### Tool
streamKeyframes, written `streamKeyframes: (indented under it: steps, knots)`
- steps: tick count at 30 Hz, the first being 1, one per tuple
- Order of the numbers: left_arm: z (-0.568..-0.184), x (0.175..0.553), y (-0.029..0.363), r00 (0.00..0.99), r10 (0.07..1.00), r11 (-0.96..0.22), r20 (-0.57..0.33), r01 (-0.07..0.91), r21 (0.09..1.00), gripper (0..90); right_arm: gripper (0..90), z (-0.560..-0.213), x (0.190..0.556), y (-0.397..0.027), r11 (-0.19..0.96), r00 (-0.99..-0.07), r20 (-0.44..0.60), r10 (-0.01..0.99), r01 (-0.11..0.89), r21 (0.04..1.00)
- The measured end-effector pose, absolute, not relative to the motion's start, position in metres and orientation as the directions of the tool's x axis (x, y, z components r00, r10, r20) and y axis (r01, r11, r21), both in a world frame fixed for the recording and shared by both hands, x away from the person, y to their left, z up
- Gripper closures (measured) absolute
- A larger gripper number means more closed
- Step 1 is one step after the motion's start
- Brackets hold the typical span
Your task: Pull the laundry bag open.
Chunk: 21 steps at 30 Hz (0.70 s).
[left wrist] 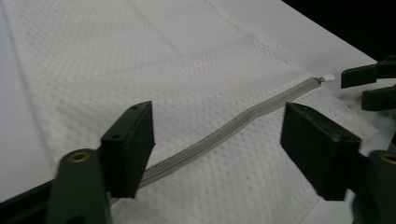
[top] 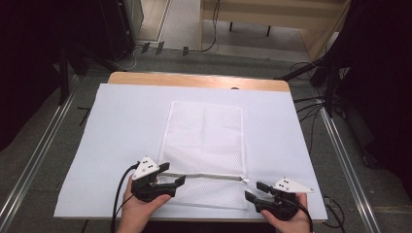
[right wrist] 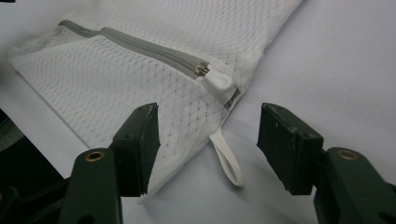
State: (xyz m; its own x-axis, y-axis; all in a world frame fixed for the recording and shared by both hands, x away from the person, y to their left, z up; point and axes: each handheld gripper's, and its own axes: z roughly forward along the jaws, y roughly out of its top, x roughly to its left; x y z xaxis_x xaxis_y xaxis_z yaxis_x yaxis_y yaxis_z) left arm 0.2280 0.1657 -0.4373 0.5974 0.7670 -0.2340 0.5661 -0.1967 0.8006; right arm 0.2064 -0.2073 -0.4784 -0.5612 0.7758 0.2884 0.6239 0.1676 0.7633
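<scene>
On white table (top: 111,126): one mesh bag (top: 204,141), one zipper (top: 209,176); two grippers, jaws open, empty.

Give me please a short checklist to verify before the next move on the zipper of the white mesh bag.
1. Mesh bag lies flat on the white table cover: ok.
2. Zipper is closed along its length, slider at the end near the right hand-held gripper: ok.
3. Zipper slider and hanging loop are in front of the open right jaws, not gripped yet: ok.
4. Left hand-held gripper has the zipper between its jaws, pads not pressing: not ok for holding the bag.
5. Something inside the bag: cannot tell.
</scene>
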Motion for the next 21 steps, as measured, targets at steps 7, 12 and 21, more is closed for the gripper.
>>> streamKeyframes:
  steps: [7, 12, 21]
  knots:
    - [-0.437, 0.234, 0.111, 0.674, 0.691, -0.257, -0.262, 0.567, 0.782, 55.7, 44.8, -0.486, 0.211, -0.191, 0.200, -0.554, 0.254, 0.793, 0.631, 0.749]
    - [-0.434, 0.240, 0.084, 0.698, 0.662, -0.286, -0.275, 0.574, 0.768, 63.4, 47.0, -0.489, 0.206, -0.179, 0.203, -0.547, 0.225, 0.806, 0.614, 0.763]
    - [-0.438, 0.247, 0.055, 0.723, 0.623, -0.316, -0.298, 0.581, 0.750, 62.9, 82.2, -0.491, 0.191, -0.161, 0.228, -0.466, 0.088, 0.880, 0.578, 0.783]
